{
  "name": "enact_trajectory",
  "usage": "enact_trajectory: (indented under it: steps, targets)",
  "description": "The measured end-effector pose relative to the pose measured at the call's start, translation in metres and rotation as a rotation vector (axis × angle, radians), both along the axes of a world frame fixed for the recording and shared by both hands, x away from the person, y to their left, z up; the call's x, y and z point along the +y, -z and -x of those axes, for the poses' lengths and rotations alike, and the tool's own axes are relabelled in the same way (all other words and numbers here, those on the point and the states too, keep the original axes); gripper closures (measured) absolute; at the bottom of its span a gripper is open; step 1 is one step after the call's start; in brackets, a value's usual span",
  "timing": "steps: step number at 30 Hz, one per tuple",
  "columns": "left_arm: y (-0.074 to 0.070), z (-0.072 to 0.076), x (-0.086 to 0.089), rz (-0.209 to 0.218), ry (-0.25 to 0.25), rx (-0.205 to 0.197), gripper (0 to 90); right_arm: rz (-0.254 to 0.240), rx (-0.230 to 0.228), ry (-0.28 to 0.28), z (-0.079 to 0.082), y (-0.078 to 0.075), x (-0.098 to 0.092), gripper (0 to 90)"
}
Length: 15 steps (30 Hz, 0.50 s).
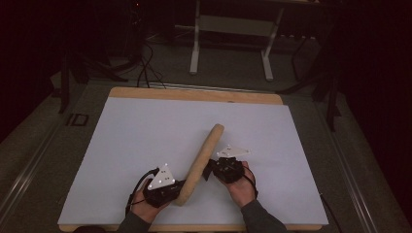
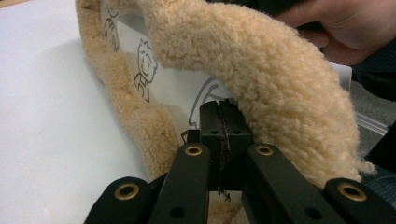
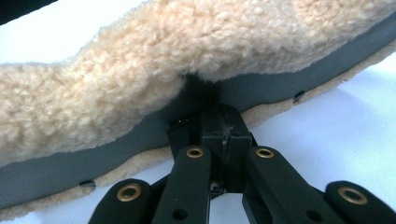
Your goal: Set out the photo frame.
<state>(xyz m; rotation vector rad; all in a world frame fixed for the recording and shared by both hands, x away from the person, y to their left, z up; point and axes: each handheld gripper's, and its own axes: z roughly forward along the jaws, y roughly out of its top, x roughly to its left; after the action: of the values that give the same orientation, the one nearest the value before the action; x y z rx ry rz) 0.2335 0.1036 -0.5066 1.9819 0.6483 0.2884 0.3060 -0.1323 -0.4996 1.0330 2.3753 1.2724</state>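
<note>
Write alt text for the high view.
Two hand-held grippers, left and right, pinch a long tan fleece pad from either side. It lies diagonally on a white table in a dark room.

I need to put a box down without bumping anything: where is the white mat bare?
The white mat is bare across its far half and whole left side, also right of the right gripper. It is crowded at the near middle: fleece strip, left gripper, both hands.
</note>
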Motion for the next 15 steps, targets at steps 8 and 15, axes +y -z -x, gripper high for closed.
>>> enact_trajectory:
  steps: [8,15]
  targets:
    - [-0.0002,0.0014,-0.005,0.005,0.01,0.0,90.0,0.004,0.005,-0.009,0.0004,0.0,0.0015,90.0]
    - [-0.0003,0.0019,-0.0088,0.015,0.018,-0.001,90.0,0.007,0.008,-0.017,0.0009,-0.0003,0.0026,90.0]
